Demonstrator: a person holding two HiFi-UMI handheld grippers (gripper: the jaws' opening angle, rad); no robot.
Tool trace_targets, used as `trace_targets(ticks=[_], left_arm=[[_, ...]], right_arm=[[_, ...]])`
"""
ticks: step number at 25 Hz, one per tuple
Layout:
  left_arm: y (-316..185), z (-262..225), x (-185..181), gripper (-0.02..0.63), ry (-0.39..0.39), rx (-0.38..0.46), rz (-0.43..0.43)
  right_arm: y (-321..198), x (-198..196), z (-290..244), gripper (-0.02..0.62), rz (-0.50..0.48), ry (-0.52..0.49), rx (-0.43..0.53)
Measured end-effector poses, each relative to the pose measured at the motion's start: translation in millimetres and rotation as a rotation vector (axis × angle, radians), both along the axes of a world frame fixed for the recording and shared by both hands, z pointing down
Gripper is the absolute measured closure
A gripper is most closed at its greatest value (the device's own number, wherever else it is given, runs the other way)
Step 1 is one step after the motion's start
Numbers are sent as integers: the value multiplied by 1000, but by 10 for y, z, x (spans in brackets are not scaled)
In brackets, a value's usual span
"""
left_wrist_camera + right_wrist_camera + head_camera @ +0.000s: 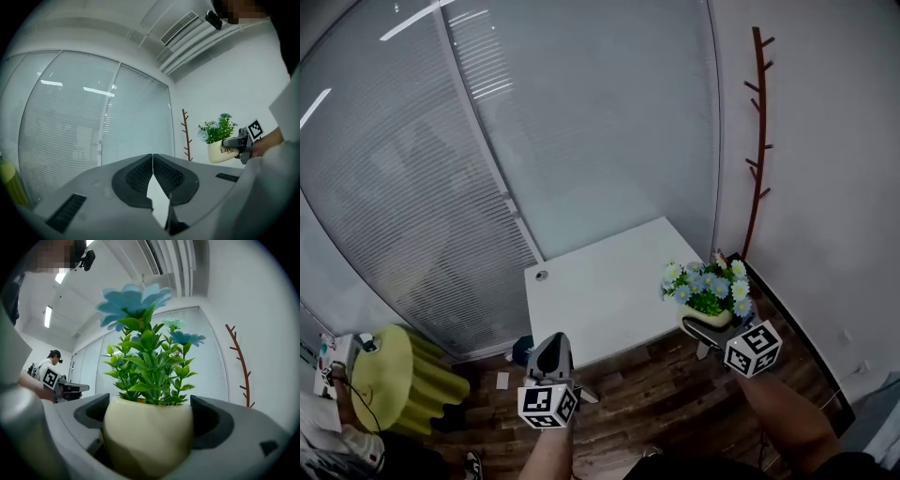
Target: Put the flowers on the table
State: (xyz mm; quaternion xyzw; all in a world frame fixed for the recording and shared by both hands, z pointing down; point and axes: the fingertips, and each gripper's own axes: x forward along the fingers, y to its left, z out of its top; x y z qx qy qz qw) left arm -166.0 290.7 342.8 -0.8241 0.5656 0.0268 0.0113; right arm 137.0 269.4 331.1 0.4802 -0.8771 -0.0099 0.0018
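By white table (609, 291), R tongs (149, 420) grip flower pot (147, 441), L tongs (152, 161) closed.

One partly readable word, on the flower pot

Seen from the left gripper view, the cream pot (218, 152) bears dark lettering on its side just below the flowers (216, 129), starting "Li"; the rest is covered by the right claw (229, 143) and too small to read. The square markers (547, 406) show patterns only, no letters.
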Motion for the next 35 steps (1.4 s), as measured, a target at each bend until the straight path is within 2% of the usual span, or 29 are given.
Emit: trace_targets(ticks=[3, 6, 11, 20, 28, 30, 33, 35], left_arm=[[-195, -28, -28, 600, -15, 18, 12], [-413, 52, -145, 600, -23, 3, 11], [-737, 82, -294, 600, -28, 3, 14], [-1271, 107, -214, 600, -24, -12, 2], [-1827, 200, -166, 603, -73, 22, 0], [-2005, 226, -182, 603, -62, 21, 3], [-2288, 292, -161, 603, -23, -23, 25], [-2483, 291, -168, 603, -23, -25, 1]], right_arm=[[-187, -109, 102, 44, -3, 5, -16], [-380, -186, 189, 44, 7, -6, -27], [-714, -276, 148, 44, 20, -25, -11], [-1239, -237, 143, 44, 13, -26, -18], [-2002, -264, 278, 44, -31, -28, -16], [-2206, -306, 363, 44, -42, -30, -30], [-2523, -314, 427, 44, -50, -31, -44], [-2758, -278, 438, 44, -52, -37, -49]])
